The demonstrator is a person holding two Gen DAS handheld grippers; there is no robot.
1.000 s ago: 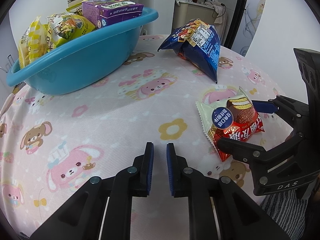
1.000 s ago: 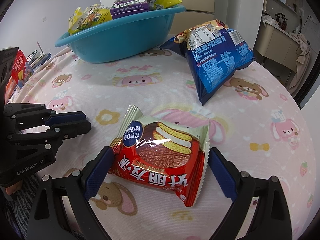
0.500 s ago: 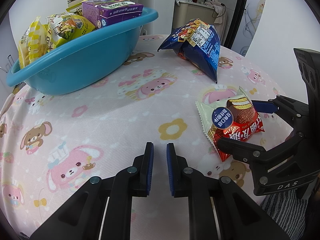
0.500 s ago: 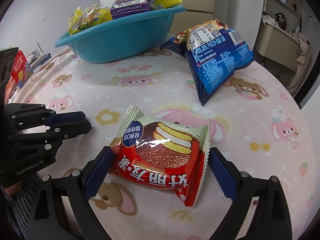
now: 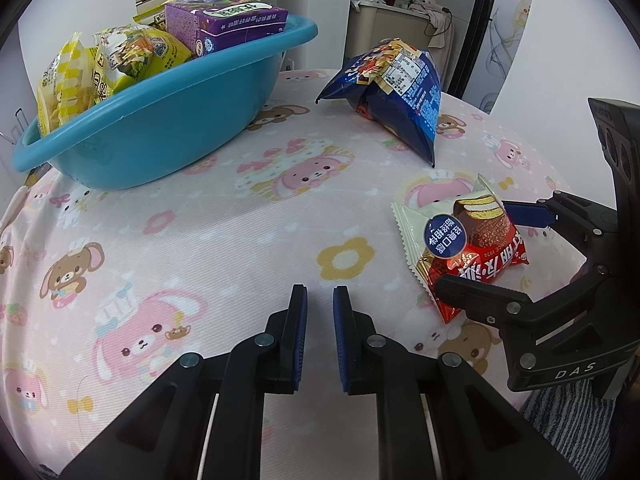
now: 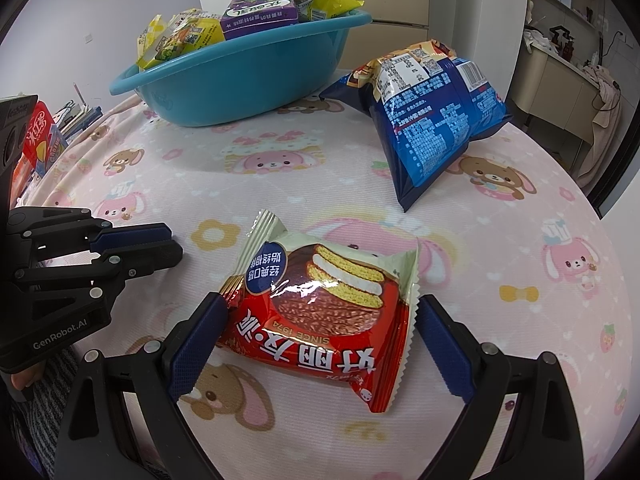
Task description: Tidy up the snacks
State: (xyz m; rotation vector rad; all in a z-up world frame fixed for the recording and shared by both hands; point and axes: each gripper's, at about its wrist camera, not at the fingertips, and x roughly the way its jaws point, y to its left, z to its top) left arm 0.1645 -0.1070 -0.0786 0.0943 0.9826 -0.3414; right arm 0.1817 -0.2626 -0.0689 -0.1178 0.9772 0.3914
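A red chocolate-pie packet (image 6: 320,300) lies flat on the pink cartoon tablecloth. My right gripper (image 6: 320,302) stands open and straddles it, one blue pad at each side edge; the left pad just meets the wrapper corner. In the left wrist view the same packet (image 5: 468,240) sits between the right gripper (image 5: 474,245) fingers. To the packet's left my left gripper (image 5: 320,292) hovers over bare cloth, shut with nothing in it; it also shows in the right wrist view (image 6: 174,245). A blue snack bag (image 6: 432,128) lies further back. The blue basin (image 6: 248,80) at the far left holds several snacks.
A purple box (image 5: 228,24) and yellow packets fill the basin (image 5: 160,120). Books and cartons (image 6: 40,140) sit beyond the table's left edge. A striped sleeve (image 5: 560,412) is at the near edge. A cabinet (image 6: 560,72) stands behind right.
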